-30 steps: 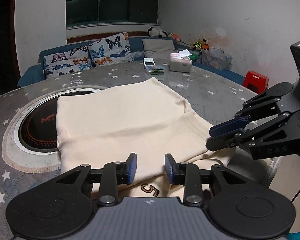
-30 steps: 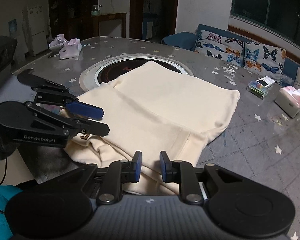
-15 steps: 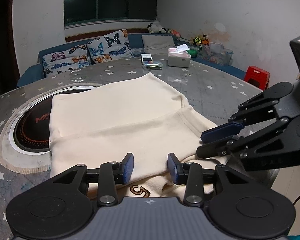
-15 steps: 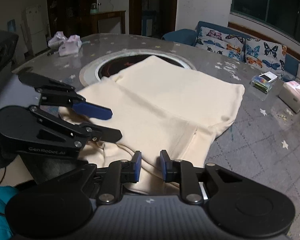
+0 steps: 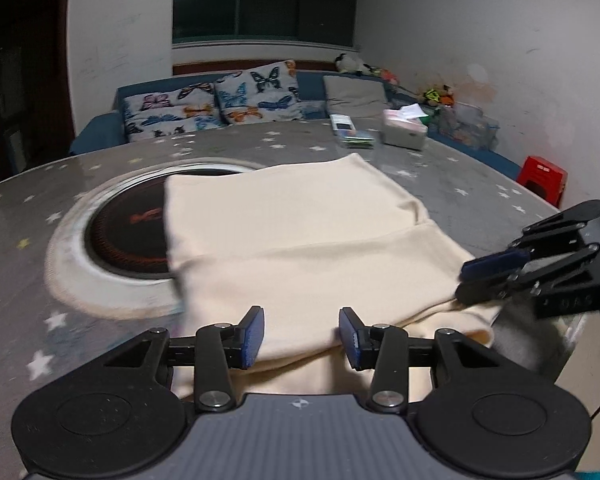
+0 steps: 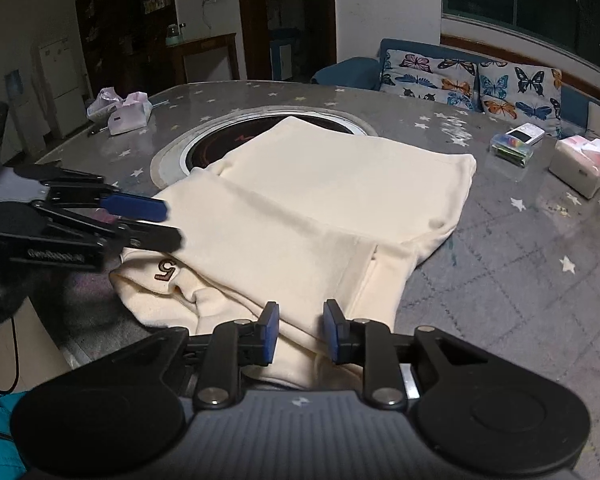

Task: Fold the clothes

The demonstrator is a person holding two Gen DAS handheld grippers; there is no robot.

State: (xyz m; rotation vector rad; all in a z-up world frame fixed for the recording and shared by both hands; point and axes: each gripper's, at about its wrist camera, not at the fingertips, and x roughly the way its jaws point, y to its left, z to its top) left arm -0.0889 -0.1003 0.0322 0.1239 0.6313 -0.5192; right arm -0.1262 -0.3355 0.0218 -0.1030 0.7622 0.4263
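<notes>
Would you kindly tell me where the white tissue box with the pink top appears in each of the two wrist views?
Left wrist view: the tissue box sits far back, right of centre, on the table.
Right wrist view: the tissue box sits at the right edge, at mid-height.
Shared landmark: the small clear case beside it.
</notes>
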